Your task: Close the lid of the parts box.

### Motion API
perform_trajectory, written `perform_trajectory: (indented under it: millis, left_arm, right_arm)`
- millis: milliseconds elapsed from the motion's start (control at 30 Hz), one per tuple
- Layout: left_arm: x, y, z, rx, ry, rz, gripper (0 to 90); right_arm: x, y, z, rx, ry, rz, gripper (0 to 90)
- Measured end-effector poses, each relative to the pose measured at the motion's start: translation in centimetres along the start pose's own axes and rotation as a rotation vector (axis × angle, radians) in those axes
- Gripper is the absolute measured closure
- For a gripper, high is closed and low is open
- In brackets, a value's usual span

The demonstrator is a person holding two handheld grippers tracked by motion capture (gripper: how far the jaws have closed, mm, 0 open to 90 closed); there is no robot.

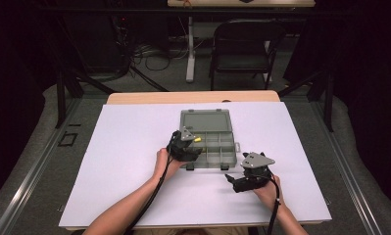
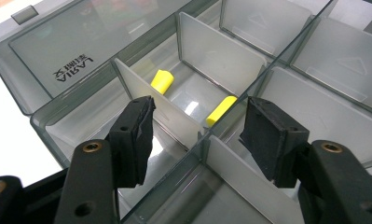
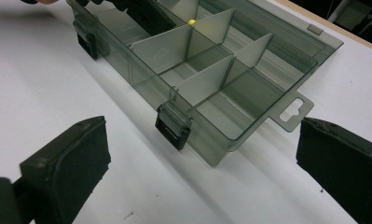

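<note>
A smoky clear compartment box (image 1: 221, 152) lies on the white sheet with its lid (image 1: 206, 121) folded back flat. Two small yellow cylinders (image 2: 161, 81) (image 2: 221, 110) rest in one compartment near the box's left end, and one shows as a yellow spot (image 1: 197, 139). My left gripper (image 1: 185, 145) hovers over that end. Its jaws (image 2: 200, 137) stand apart on either side of a divider wall (image 2: 165, 114), gripping nothing. My right gripper (image 1: 248, 179) rests on the sheet just right of the box's front corner. It is wide open (image 3: 197, 163) and faces the box (image 3: 207, 84).
Two black latches (image 3: 173, 126) (image 3: 87, 42) sit on the box's front wall, and a hang tab (image 3: 293, 111) sticks out at its right end. The white sheet (image 1: 129, 147) covers the table. A folding chair (image 1: 242, 49) stands beyond the table's far edge.
</note>
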State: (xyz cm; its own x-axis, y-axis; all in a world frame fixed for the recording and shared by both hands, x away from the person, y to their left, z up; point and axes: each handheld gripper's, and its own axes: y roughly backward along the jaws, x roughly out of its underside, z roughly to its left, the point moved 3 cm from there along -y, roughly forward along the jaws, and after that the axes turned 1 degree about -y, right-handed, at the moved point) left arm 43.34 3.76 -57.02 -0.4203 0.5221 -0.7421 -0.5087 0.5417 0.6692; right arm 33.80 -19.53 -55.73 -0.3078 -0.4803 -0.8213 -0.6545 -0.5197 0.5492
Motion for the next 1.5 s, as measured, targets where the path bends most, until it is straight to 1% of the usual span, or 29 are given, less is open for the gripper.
perform_trajectory:
  millis: [200, 533, 633, 767, 933, 1067, 1233, 1500]
  left_arm:
    - [0.1, 0.0, 0.1, 0.016, 0.019, -0.003, 44.3]
    - [0.1, 0.1, 0.1, 0.017, 0.022, -0.002, 45.6]
    - [0.1, 0.1, 0.1, 0.018, 0.021, -0.001, 45.8]
    - [0.1, 0.0, 0.1, 0.013, 0.015, -0.001, 46.0]
    - [0.1, 0.0, 0.1, 0.017, 0.012, 0.001, 46.2]
    - [0.1, 0.0, 0.1, 0.016, 0.009, 0.002, 46.2]
    - [0.1, 0.0, 0.1, 0.018, 0.012, 0.003, 46.3]
    - [0.1, -0.1, 0.1, 0.018, 0.008, 0.006, 46.4]
  right_arm:
    - [-0.1, 0.0, -0.1, 0.002, 0.003, -0.003, 1.8]
    - [-0.4, 0.0, -0.7, 0.012, -0.005, -0.009, 1.8]
    - [-0.6, -0.1, -1.2, 0.011, -0.024, -0.013, 1.7]
    - [-1.0, -0.3, -1.6, 0.012, -0.032, -0.017, 1.7]
    - [-1.7, -0.7, -2.3, 0.014, -0.038, -0.022, 1.6]
    - [-2.3, -1.1, -2.9, 0.013, -0.054, -0.035, 1.7]
    - [-3.2, -1.6, -3.6, 0.018, -0.049, -0.04, 1.7]
    - [-4.0, -2.3, -5.2, 0.031, -0.073, -0.049, 1.8]
